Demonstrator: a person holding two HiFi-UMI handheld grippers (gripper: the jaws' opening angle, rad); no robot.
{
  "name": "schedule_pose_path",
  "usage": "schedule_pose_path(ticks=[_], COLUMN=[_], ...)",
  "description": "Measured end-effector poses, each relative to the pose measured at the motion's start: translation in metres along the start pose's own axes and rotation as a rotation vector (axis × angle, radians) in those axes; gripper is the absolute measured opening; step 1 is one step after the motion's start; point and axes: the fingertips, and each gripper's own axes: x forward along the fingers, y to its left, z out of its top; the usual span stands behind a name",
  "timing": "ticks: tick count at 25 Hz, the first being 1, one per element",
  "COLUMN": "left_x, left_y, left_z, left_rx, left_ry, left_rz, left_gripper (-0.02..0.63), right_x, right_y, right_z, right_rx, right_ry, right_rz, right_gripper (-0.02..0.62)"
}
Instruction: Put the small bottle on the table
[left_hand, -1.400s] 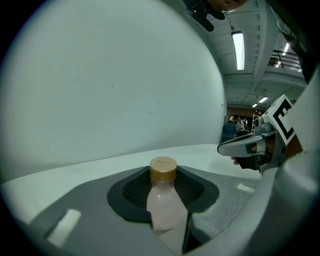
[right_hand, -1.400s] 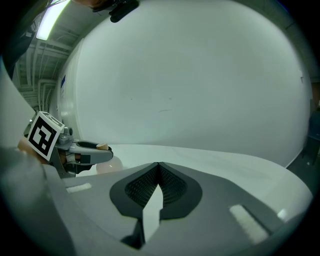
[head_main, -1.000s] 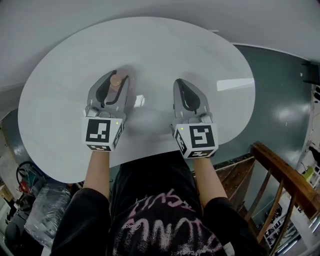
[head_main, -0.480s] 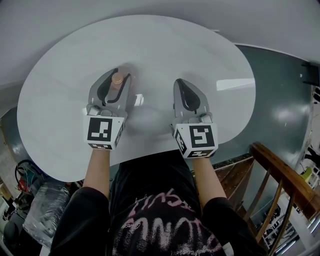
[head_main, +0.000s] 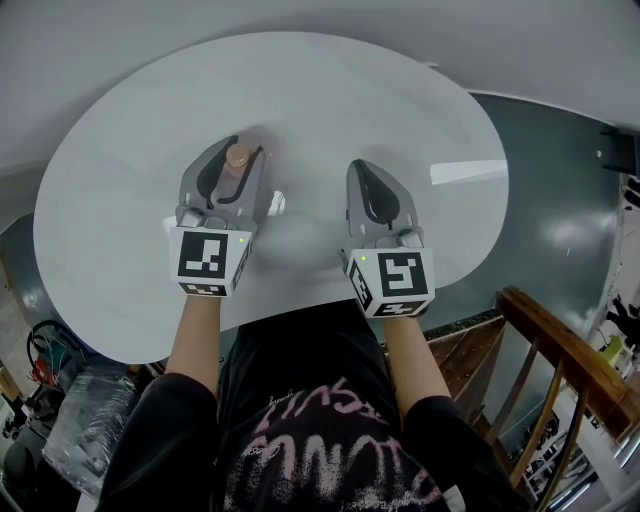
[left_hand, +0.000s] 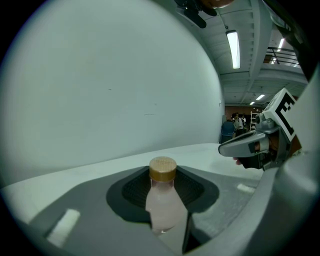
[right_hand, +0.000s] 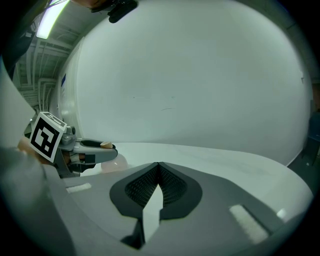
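Left claw: the left gripper (head_main: 240, 148) sits left of centre in the head view, over the near half of the table (head_main: 330, 95). Its jaws stand a narrow way apart and are clamped on the small bottle (left_hand: 162, 202), one dark ribbed pad on each side of the body.
Bottle: upright between the left jaws, with a pale pink translucent body and a gold cap (left_hand: 163, 168) standing above the pads. In the head view only the cap shows, between the jaw tips.
Bottle vs table: in the right gripper view, at mid left, the rounded pink lower body hangs below the left jaws, right at the white tabletop. I cannot tell whether the base touches the surface.
Right claw: the right gripper (head_main: 363, 166) sits right of centre in the head view, level with the left one and well apart from it. Its jaws are fully together, the pads meet along one seam, and nothing is between them.
Right claw contact: it touches neither the bottle nor the left gripper.
Table: white, oval and glossy.
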Motion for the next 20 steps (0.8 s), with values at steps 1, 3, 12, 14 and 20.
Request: schedule_pose_path(ticks=[1, 3, 12, 14, 20], left_x=[0.000, 0.000, -0.001, -0.003, -0.010], left_y=[0.000, -0.001, 0.000, 0.000, 0.000], left_z=[-0.001, -0.001, -0.001, 0.001, 0.002], left_rx=[-0.002, -0.004, -0.005, 0.001, 0.026], left_ry=[0.002, 0.008, 0.011, 0.007, 0.001], left_rz=[-0.002, -0.006, -0.010, -0.008, 0.004], left_gripper=[0.143, 0.143, 0.152, 0.155, 0.160], right_x=[0.000, 0.000, -0.003, -0.004, -0.010], right_y=[0.000, 0.000, -0.003, -0.003, -0.004], right_z=[0.000, 0.001, 0.001, 0.002, 0.006], right_rx=[-0.001, -0.001, 0.001, 0.001, 0.002], right_ry=[0.000, -0.001, -0.001, -0.004, -0.016], right_rz=[0.001, 0.001, -0.005, -0.007, -0.012], right_gripper=[0.009, 0.009, 0.009, 0.010, 0.011])
